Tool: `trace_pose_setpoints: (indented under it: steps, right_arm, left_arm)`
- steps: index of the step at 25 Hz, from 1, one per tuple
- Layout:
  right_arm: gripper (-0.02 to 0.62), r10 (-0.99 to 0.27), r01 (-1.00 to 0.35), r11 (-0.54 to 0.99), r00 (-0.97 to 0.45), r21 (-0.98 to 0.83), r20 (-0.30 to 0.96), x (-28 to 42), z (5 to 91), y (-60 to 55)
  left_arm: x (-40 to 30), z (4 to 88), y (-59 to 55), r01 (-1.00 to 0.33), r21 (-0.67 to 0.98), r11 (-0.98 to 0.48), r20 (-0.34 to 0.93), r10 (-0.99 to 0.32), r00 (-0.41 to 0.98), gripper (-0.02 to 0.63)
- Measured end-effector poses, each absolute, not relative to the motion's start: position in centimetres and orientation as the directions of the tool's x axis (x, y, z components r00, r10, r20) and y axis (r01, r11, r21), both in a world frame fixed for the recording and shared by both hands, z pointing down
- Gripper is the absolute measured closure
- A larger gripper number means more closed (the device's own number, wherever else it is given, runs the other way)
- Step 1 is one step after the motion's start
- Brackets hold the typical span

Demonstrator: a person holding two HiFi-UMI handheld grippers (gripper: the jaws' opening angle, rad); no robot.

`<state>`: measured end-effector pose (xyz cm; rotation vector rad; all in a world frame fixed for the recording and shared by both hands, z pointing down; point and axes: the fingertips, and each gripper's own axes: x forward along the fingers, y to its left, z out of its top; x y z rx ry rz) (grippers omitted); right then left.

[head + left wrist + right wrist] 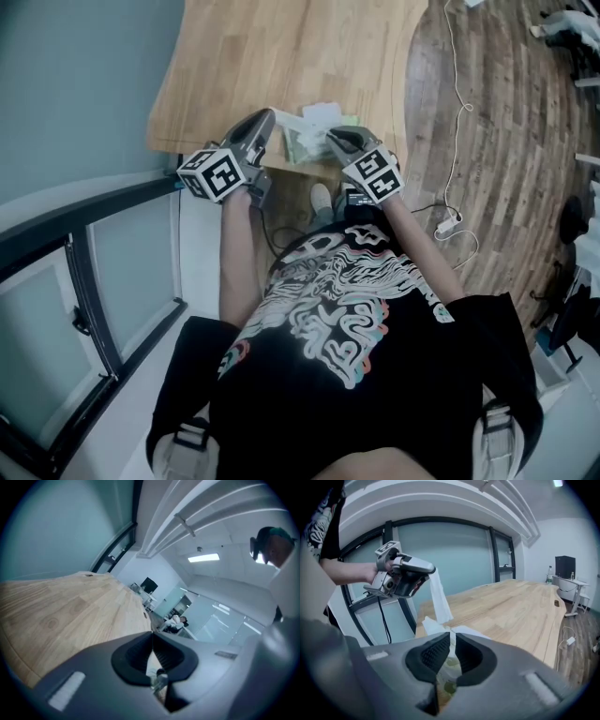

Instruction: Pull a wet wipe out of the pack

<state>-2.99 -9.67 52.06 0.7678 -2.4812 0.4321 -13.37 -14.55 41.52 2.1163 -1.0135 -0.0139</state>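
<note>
The wet wipe pack [305, 142], pale green and white, sits at the near edge of the wooden table [281, 56] between my two grippers. My right gripper [335, 138] is shut on the pack [449, 670], whose green print shows between its dark pads. In the right gripper view, my left gripper [431, 570] hangs above and to the left of the pack, shut on a white wet wipe [439, 597]. The wipe stretches as a strip from its jaws down to the pack's top. In the left gripper view the jaws [153, 656] are pressed together with a thin white sliver between them.
The table runs far ahead and to the right. A glass partition with a black frame [89, 281] stands to the left. On the wood floor to the right lie a white cable and a power strip [448, 225]. A desk with a monitor [565, 566] stands far off.
</note>
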Motion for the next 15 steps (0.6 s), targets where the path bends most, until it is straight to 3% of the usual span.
trace_pose_setpoints:
  steps: [8, 15]
  right_arm:
    - [0.594, -0.449, -0.595, 0.785, -0.739, -0.174, 0.502, -2.7, 50.7, -9.3]
    - [0.594, -0.472, -0.614, 0.772, -0.727, -0.164, 0.499, -2.2, 50.7, -9.4]
  left_arm:
    - [-17.8, 43.6, -14.2, -0.75, 0.573, -0.329, 0.418, -0.67, 0.613, 0.607]
    - [-19.7, 48.8, -12.1, -0.79, 0.545, -0.281, 0.582, -0.551, 0.598, 0.607]
